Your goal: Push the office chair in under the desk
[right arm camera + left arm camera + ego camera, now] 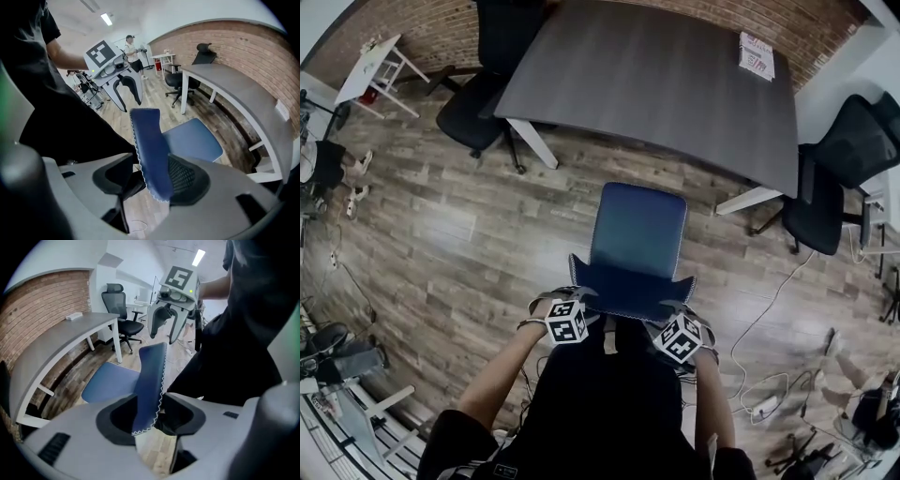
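Note:
The blue office chair's seat [637,230] faces the grey desk [656,84], with a strip of wooden floor between them. Its backrest [630,286] stands just in front of me. My left gripper [565,302] is at the backrest's left top corner. My right gripper [675,317] is at the right top corner. In the left gripper view the backrest edge [150,380] runs between the jaws of the left gripper [151,416], with gaps on both sides. In the right gripper view the backrest [150,145] lies between the wide jaws of the right gripper [150,180], close to the right pad.
A black office chair [478,103] stands at the desk's left end, another [839,169] at its right end. A booklet [757,54] lies on the desk's far right corner. A white side table [380,66] is far left. Cables [769,394] trail on the floor at right.

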### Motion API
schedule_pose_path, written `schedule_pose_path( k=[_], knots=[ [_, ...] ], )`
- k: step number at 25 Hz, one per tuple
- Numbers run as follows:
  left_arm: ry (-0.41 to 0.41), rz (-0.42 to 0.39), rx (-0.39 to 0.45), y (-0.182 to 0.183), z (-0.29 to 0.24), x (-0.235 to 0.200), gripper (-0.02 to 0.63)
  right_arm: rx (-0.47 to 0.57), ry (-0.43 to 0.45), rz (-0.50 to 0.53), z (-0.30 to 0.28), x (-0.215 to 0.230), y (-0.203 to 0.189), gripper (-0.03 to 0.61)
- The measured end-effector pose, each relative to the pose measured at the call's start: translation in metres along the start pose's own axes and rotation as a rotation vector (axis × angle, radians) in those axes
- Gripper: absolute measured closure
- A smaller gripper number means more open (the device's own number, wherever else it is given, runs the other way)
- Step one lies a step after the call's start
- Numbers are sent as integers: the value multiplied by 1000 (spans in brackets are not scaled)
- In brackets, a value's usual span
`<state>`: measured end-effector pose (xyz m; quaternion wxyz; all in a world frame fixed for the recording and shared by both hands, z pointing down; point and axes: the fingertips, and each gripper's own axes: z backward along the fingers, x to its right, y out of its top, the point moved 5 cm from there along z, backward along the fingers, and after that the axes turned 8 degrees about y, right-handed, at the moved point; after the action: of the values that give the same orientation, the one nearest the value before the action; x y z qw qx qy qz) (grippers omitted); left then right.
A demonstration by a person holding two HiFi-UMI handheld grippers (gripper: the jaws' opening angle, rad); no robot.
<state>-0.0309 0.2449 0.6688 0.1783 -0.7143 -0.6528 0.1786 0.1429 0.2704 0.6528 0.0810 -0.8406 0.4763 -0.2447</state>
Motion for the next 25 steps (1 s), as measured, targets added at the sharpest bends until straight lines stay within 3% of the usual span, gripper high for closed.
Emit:
schedule_pose_path(
  k=[6,11,13,18,23,25],
  knots=[
    [-19,-30,-85,-16,-25,0,410,-146,-4,30,-23,8,-21,334],
    [-55,-7,-96,-20,-35,-1,402,-240,-3,59,-41,10,-38,334],
    [-65,-11,-101,-21,-34,0,397,-258,1,65,-49,10,-42,334],
    [-66,-143,-183,-27,-39,4,396,-275,-9,61,-60,16,-50,334],
    [-53,-146,-189,-33,-57,7,399,-277,-30,49,-71,22,-53,345],
    [-42,-150,-199,-35,-63,5,432,-277,-36,59,-75,24,-55,364]
  ],
)
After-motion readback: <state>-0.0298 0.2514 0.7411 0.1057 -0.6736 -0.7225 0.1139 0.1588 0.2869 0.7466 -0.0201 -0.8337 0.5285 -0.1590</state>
